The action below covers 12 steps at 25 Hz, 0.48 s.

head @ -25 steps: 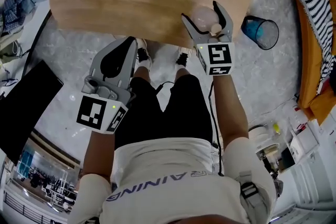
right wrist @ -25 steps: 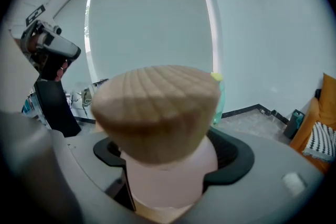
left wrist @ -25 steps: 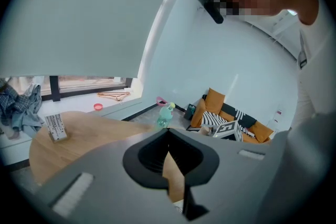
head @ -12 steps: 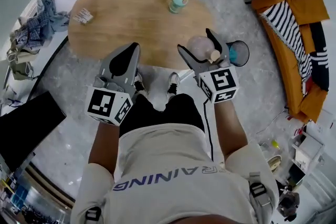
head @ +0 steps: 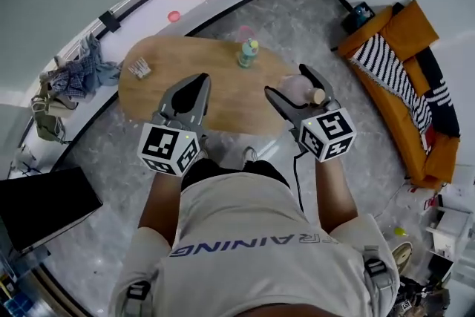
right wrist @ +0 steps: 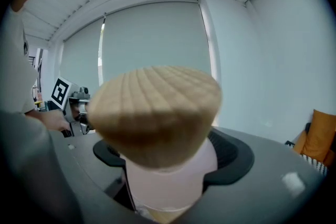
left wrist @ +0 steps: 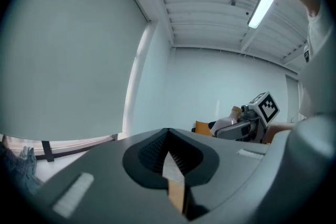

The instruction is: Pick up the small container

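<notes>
**Container up and clear of the table**

Right gripper (head: 288, 82): jaws spread fairly wide and clamped on the small container (head: 298, 88), a pale pink body with a ribbed tan cap (right wrist: 157, 113) pointing toward that gripper's camera. Over the last second the wooden table (head: 178, 67) has shrunk and dropped away in the head view. The container, low by the table's near edge a second ago, now rides high above it. The grip width looks unchanged. Left gripper (head: 200, 78): jaws together, nothing in them, held level beside the right. The green bottle (head: 248, 53) stands untouched on the table.

Judgement: the pick-up looks done; only a steady hold remains.
</notes>
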Motion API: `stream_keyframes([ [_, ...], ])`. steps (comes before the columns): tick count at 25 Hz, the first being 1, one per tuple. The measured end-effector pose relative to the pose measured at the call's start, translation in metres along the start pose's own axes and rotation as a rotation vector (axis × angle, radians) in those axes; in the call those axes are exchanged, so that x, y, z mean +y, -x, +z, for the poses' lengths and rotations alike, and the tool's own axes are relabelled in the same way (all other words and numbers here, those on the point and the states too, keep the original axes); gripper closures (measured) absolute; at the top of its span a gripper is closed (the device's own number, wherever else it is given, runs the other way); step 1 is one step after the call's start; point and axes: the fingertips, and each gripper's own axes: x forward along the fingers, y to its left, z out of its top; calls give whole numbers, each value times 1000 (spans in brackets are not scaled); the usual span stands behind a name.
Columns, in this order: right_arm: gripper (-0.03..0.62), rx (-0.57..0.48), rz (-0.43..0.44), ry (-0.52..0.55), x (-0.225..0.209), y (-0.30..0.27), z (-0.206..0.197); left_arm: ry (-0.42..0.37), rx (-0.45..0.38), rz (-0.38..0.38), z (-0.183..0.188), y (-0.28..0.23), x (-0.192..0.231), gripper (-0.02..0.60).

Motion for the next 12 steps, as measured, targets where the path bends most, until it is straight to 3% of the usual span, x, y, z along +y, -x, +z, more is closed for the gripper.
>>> stream_keyframes([
  [6,158,-52,-18,18,7,18,31,-33,-33,-43,28,4,-11,580],
  [12,158,-76,19,21,21,7,40,-38,-32,-42,33,5,-6,580],
])
